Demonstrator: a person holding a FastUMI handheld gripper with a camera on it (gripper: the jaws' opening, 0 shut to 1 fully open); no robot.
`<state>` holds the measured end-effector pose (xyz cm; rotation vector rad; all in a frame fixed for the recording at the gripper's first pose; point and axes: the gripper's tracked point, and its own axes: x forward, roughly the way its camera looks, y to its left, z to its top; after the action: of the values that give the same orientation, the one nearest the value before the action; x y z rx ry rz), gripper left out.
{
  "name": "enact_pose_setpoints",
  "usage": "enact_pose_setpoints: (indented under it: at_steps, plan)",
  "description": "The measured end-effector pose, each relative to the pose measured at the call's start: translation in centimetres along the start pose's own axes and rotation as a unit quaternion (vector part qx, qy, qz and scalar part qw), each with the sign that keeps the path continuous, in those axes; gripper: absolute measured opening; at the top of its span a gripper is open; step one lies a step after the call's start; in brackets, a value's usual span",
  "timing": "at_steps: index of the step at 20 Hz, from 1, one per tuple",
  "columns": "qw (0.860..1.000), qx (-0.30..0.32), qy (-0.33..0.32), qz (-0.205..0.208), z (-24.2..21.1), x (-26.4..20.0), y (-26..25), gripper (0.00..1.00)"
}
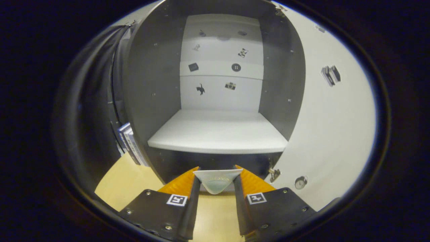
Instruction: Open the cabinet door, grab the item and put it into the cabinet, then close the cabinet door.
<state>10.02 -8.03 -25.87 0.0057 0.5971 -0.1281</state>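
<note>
Before the open cabinet (pixel 218 134), a pale, translucent, wedge-shaped item (pixel 216 179) clamped in the tool (pixel 217 176).

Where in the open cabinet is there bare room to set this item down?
The white shelf is bare from side wall to side wall, back to the stickered rear panel. The gripper holds the white item just before it. Open door flanks the right.

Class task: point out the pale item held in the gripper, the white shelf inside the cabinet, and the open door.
pale item (pixel 217 181): gripper view, its front face, between the fingers.
white shelf (pixel 218 132): gripper view, bare top.
open door (pixel 331 134): gripper view, inner panel.
</note>
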Motion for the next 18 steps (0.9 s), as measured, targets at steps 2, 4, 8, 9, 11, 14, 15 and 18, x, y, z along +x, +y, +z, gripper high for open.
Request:
enact_pose_setpoints:
  at_steps: [2,4,8,9,11,14,15,18]
  plan:
    - [1.0,-0.004,-0.019,0.002,2.7,0.9,-0.1,0.5]
    - [0.999,0.002,-0.035,0.009,5.1,1.9,0.0,0.5]
    - [0.998,0.007,-0.061,0.015,9.2,4.2,-0.2,0.5]
    - [0.998,0.006,-0.066,0.018,10.0,4.8,-0.1,0.5]
    - [0.998,0.001,-0.061,0.021,10.6,6.2,-0.2,0.5]
    - [0.999,0.0,-0.047,0.026,10.4,7.9,-0.1,0.5]
    - [0.999,0.002,-0.039,0.027,10.2,8.8,-0.2,0.49]
    - [0.999,0.005,-0.03,0.031,10.1,10.0,-0.1,0.5]
